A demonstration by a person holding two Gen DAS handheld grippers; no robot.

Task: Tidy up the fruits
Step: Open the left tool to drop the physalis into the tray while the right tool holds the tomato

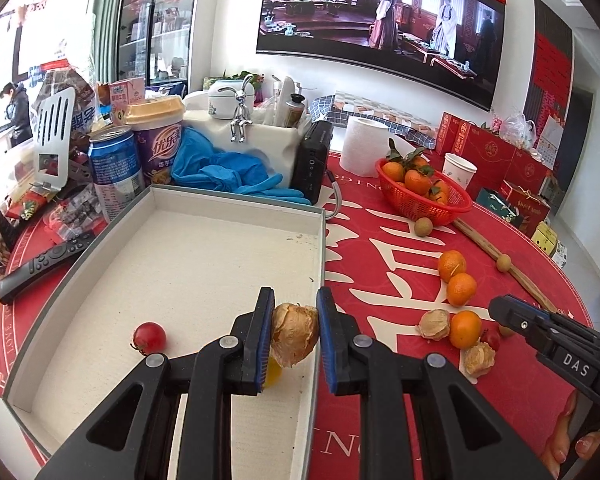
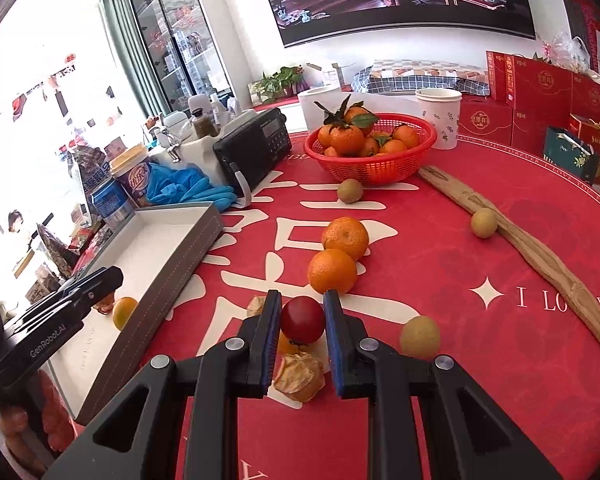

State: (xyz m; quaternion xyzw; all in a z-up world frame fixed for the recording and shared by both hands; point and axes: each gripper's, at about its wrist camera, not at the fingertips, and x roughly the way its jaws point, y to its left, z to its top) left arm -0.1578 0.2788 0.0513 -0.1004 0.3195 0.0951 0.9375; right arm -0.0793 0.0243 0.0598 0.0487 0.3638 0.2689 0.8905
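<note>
Over tray, at 6 o'clock of left view: left gripper jaws squeeze papery husk fruit. Small red tomato lies in tray at 9 o'clock of it. Right gripper jaws pinch another red tomato above red cloth; oranges at 12 o'clock. Step, I think: carry fruit to tray. Next: left lowers, lets go softly; right moves toward 9 o'clock over tray wall.
</note>
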